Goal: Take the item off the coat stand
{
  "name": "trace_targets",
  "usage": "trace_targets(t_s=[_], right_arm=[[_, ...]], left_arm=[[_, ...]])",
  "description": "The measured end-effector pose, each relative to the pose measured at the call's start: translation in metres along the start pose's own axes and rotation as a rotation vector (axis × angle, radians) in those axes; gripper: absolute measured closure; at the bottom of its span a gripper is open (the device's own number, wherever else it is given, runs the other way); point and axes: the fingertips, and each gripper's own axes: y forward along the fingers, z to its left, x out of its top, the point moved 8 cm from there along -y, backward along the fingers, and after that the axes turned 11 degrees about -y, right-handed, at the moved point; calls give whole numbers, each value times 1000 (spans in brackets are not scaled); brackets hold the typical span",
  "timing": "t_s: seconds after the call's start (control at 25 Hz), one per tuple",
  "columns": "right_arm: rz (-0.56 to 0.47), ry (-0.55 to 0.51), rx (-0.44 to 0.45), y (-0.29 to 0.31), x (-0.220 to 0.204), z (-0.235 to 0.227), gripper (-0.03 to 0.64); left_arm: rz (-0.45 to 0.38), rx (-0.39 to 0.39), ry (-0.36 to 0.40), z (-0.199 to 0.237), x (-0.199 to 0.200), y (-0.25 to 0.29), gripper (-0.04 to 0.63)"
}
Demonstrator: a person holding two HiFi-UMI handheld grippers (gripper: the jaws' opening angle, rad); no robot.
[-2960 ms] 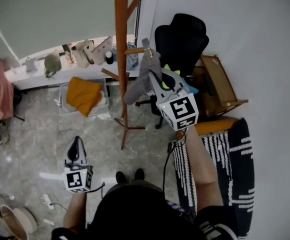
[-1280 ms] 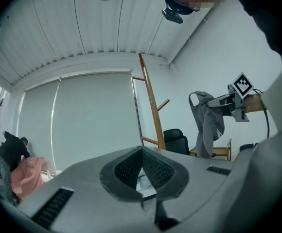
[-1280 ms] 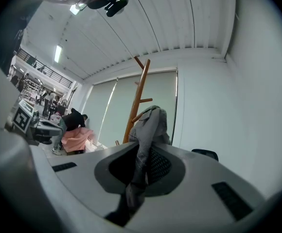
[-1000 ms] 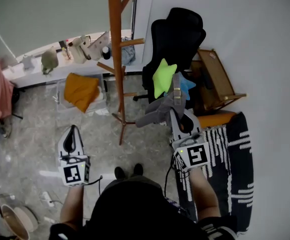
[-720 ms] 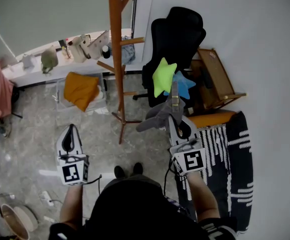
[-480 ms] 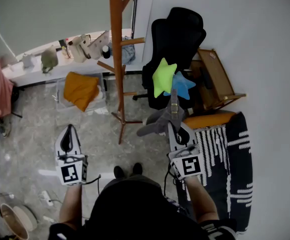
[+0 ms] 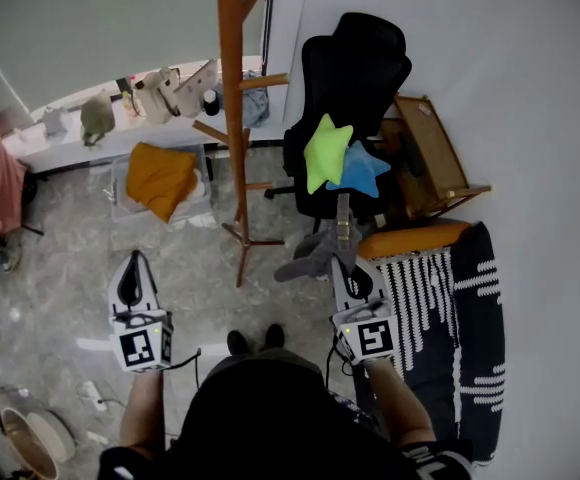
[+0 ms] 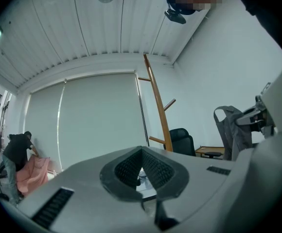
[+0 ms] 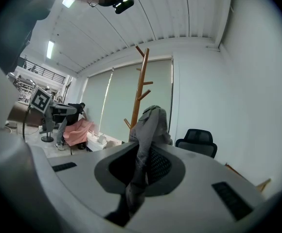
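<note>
Grey garment: pinched in right gripper, hanging clear of coat stand, well apart. Left gripper: jaws pressed together, empty. Step: removal looks complete; next calls for a set-down spot, none evident.

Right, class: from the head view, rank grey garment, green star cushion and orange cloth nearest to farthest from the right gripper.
1. grey garment, held by the right gripper.
2. green star cushion, ahead on the chair.
3. orange cloth, far left.
</note>
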Motion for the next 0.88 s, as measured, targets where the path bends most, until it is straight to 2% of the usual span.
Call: trace_targets(t_s=[0.2, 0.52, 0.88], right_arm=[[9, 8, 0, 4, -6, 3, 586], [24, -6, 13, 10, -13, 8, 584], [38, 17, 21, 13, -19, 10, 584]], left_arm=[[-11, -14, 7, 0, 3, 2, 572], [1, 22, -3, 3, -4, 1, 572], [3, -3, 9, 0, -9, 3, 572]])
